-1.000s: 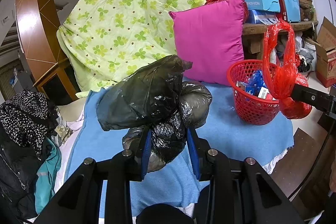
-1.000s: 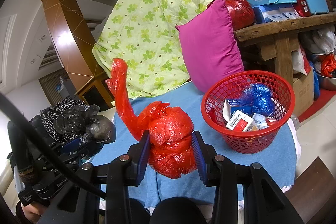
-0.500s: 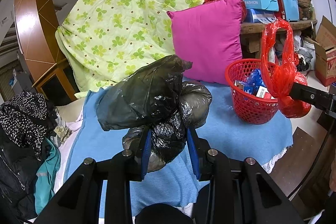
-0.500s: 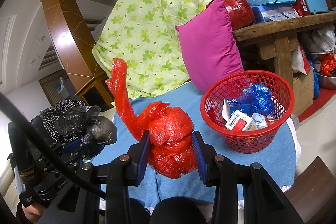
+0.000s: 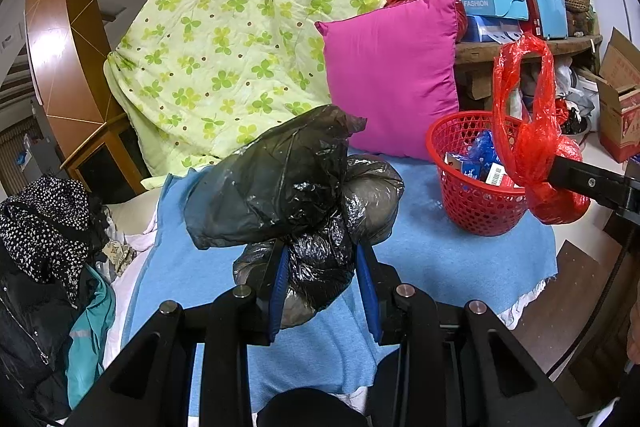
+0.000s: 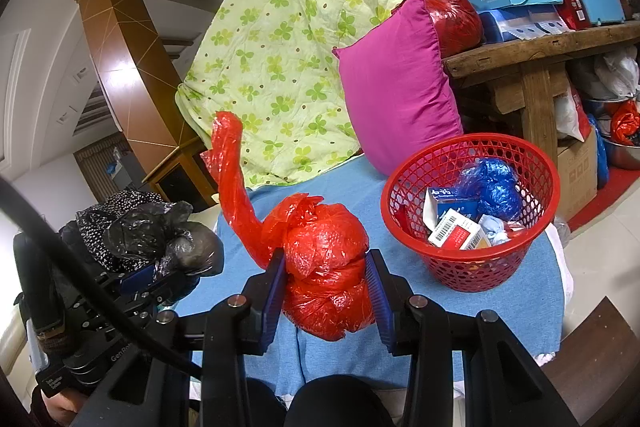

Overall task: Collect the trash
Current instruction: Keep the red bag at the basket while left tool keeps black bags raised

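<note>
Both tongs are loaded: left tongs (image 5: pixel 320 279) pinching the black trash bag (image 5: pixel 296 195), right tongs (image 6: pixel 326 291) clamped on the red bag (image 6: pixel 324 267), just left of the red basket (image 6: pixel 472 267). I'd drop the red one in first, squarely over the rim.

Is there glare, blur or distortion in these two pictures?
Left wrist view: sharp, fisheye bends the edges, corners are black, glare on the wooden pillar and black bag. Right wrist view: same bending, sharp, glare on the pillar, small highlights on the red bag.
</note>
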`<move>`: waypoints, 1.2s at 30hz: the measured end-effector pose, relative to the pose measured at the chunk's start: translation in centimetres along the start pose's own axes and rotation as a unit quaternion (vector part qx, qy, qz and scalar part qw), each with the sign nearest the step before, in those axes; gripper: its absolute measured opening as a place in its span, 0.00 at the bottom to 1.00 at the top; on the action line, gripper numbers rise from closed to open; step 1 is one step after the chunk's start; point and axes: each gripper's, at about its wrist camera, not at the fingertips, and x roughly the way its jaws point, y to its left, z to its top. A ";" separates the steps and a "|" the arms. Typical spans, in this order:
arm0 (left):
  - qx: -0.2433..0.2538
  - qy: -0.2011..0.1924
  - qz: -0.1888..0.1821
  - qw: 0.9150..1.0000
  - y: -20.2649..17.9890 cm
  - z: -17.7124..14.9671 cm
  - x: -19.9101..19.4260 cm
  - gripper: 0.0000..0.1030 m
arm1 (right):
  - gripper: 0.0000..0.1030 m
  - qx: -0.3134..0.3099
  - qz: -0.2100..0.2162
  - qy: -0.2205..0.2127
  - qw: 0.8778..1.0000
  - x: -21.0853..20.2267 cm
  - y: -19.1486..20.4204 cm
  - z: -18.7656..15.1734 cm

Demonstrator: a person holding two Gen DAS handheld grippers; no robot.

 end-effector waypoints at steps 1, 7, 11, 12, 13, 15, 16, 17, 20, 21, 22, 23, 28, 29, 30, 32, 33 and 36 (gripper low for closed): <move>0.000 0.000 0.000 1.000 0.0 0.0 0.0 0.34 | 0.40 0.000 0.000 0.000 1.000 0.0 0.0 0.0; 0.001 -0.001 0.000 1.000 -0.1 0.1 0.0 0.34 | 0.40 -0.001 0.000 0.000 1.000 0.0 0.1 0.0; 0.002 -0.001 0.000 1.000 0.0 0.1 -0.1 0.34 | 0.40 -0.001 0.001 0.000 1.000 0.0 0.1 0.0; 0.002 -0.002 0.000 1.000 0.0 0.1 -0.1 0.34 | 0.40 -0.001 0.000 0.000 1.000 0.0 0.1 0.0; 0.002 -0.002 -0.001 1.000 0.0 0.1 -0.1 0.34 | 0.40 -0.001 0.000 0.000 1.000 0.0 0.2 0.0; 0.003 -0.002 -0.001 1.000 0.0 0.1 -0.2 0.34 | 0.40 -0.001 0.001 0.000 1.000 0.0 0.1 0.1; 0.004 -0.003 -0.001 1.000 0.0 0.1 -0.2 0.34 | 0.40 -0.001 0.000 0.000 1.000 0.0 0.1 0.1; 0.005 -0.003 0.000 1.000 -0.1 0.1 -0.2 0.34 | 0.40 -0.001 0.001 -0.001 1.000 0.0 0.1 0.1; 0.005 -0.003 -0.002 1.000 -0.1 0.1 -0.2 0.34 | 0.40 -0.002 0.000 -0.001 1.000 0.0 0.2 0.1; 0.005 -0.003 -0.001 1.000 -0.2 0.1 -0.2 0.34 | 0.40 -0.001 0.000 -0.001 1.000 -0.1 0.1 0.1; 0.006 -0.003 -0.001 1.000 -0.2 0.1 -0.2 0.34 | 0.40 -0.001 0.001 -0.001 1.000 -0.1 0.1 0.1; 0.005 -0.003 -0.002 1.000 -0.1 0.1 -0.2 0.34 | 0.40 0.000 0.001 -0.001 1.000 -0.1 0.0 0.2; 0.007 -0.002 -0.003 1.000 -0.4 0.1 -0.1 0.34 | 0.40 0.002 0.001 -0.001 1.000 -0.2 -0.3 0.1; 0.006 -0.002 -0.004 1.000 -0.3 0.0 -0.1 0.34 | 0.40 0.002 0.000 -0.001 1.000 -0.2 -0.3 0.1; 0.006 -0.001 -0.005 1.000 -0.3 0.0 -0.1 0.34 | 0.40 0.002 0.000 -0.002 1.000 -0.3 -0.3 0.1; 0.008 -0.001 -0.005 1.000 -0.3 0.0 0.0 0.34 | 0.40 0.004 0.000 -0.001 1.000 -0.3 -0.4 0.1; 0.007 -0.001 -0.005 1.000 -0.3 0.0 -0.1 0.34 | 0.40 0.003 -0.001 -0.001 1.000 -0.3 -0.4 0.1; 0.007 0.001 -0.007 1.000 -0.3 0.0 0.1 0.34 | 0.40 0.004 -0.001 -0.001 1.000 -0.4 -0.5 0.0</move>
